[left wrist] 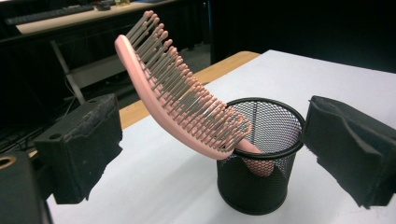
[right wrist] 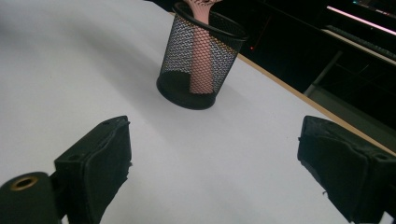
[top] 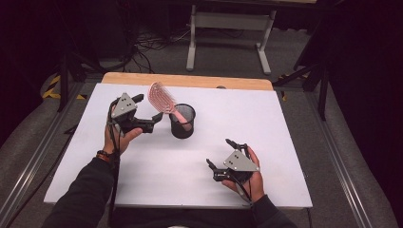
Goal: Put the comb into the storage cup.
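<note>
Now the pink hairbrush [top: 164, 100] stands handle-down in the black mesh cup [top: 183, 128], left of the table's [top: 285, 142] middle, its bristled head leaning out to the far left. Just left of it, the left gripper [top: 147, 108] hovers with jaws spread wide, holding nothing. Well apart at the near right, the right gripper [top: 219, 154] is likewise wide open and empty.

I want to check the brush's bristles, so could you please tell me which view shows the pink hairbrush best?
The left gripper view: the pink hairbrush is close, its bristles and curved back distinct, handle down in the black mesh cup. The high view shows it small and leaning left. The right gripper view shows its handle through the mesh, with the head cut off at the top edge.
</note>
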`<state>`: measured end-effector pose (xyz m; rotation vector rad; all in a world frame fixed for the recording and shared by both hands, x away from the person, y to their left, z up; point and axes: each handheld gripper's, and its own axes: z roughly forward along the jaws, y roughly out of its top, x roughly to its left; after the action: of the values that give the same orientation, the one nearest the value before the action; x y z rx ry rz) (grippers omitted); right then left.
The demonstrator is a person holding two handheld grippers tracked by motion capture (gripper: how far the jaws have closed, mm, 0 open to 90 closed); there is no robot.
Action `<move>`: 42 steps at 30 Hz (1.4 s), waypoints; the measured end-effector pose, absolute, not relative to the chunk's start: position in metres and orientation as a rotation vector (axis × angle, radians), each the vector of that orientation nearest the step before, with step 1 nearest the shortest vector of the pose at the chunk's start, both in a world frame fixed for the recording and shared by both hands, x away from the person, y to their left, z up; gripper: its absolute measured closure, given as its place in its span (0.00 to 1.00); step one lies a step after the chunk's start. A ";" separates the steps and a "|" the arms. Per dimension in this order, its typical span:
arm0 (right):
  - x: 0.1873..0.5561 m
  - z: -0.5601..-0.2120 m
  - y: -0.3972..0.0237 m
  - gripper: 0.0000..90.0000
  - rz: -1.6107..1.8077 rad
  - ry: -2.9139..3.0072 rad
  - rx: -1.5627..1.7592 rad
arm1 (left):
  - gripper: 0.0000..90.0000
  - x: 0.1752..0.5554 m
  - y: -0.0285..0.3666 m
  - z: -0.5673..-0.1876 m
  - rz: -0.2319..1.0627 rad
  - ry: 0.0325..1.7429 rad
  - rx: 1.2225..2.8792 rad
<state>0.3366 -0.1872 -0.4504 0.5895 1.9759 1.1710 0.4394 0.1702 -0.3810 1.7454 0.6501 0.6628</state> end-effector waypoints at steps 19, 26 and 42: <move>0.337 -0.450 -0.188 0.12 1.167 1.970 0.596 | 0.07 0.420 0.174 -0.386 0.699 0.576 1.791; 0.337 -0.450 -0.189 0.12 1.166 1.968 0.599 | 0.07 0.411 0.172 -0.392 0.709 0.545 1.810; 0.338 -0.450 -0.189 0.08 1.173 1.974 0.605 | 0.07 0.391 0.167 -0.406 0.726 0.477 1.846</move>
<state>0.3377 -0.1889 -0.4500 0.6047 1.9738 1.1727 0.3911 0.1666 -0.4056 1.8458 0.4770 0.7264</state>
